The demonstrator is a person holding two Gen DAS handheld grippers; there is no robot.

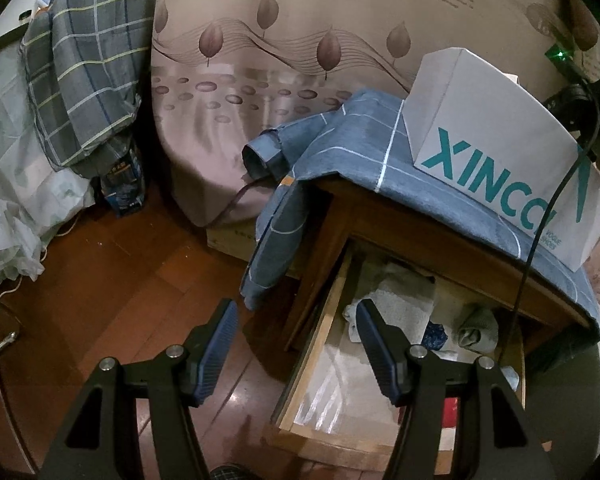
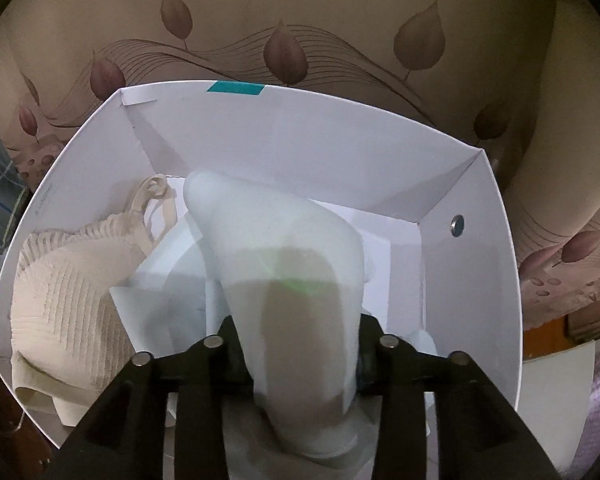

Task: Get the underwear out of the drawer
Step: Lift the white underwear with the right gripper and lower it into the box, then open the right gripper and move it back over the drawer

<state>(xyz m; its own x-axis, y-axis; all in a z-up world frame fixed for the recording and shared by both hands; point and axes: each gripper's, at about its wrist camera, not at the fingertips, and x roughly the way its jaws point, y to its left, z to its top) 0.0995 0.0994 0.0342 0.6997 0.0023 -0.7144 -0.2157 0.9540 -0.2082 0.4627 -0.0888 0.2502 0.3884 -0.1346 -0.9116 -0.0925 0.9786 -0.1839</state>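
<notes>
In the left wrist view the left gripper [image 1: 296, 316] hangs with its 2 blue pads wide apart and nothing between them, above the floor [image 1: 140, 280] and the left edge of the pulled-out drawer [image 1: 320, 344]. The drawer sits lower right of the frame, under a wooden nightstand [image 1: 332, 216] draped with a blue cloth [image 1: 340, 136]. Inside the drawer lie a white garment [image 1: 400, 300], a dark blue patterned piece [image 1: 436, 334] and a grey roll [image 1: 478, 330]. A white box [image 1: 500, 152] with teal lettering stands on the cloth, upper right. A bed [image 1: 300, 40] with leaf-print sheets fills the top.

In the right wrist view the right gripper [image 2: 300, 344] points down into the same box [image 2: 260, 128]. A pale white underwear piece [image 2: 284, 264] lies between its fingers, centre frame, draping into the box; the fingertips are hidden by the fabric, so I cannot tell whether they press on it. A beige ribbed bra [image 2: 72, 292] lies in the box's left side.
</notes>
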